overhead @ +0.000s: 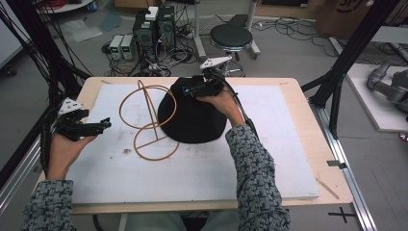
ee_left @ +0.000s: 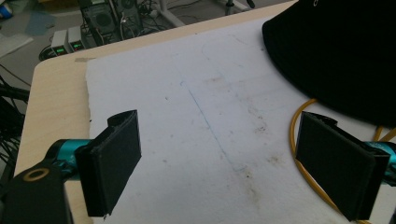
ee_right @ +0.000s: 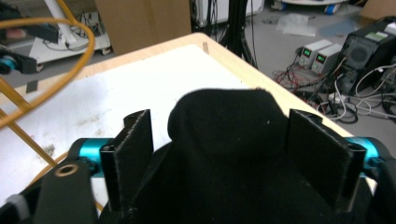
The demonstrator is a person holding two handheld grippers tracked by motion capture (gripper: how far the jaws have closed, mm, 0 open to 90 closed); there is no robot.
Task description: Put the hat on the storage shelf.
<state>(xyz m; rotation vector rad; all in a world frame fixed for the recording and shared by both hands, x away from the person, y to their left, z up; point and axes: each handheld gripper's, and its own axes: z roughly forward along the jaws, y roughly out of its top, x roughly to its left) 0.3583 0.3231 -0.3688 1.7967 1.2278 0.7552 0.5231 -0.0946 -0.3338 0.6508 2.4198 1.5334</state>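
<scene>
A black hat lies on a white mat covering the counter, beside an orange wire stand. The right gripper sits at the hat's far edge, jaws apart with its crown between them, not pressing. The left gripper hovers released over the mat's left edge.

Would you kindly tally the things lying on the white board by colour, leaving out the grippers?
Black: 1, the hat
Orange: 1, the wire stand
Total: 2
</scene>
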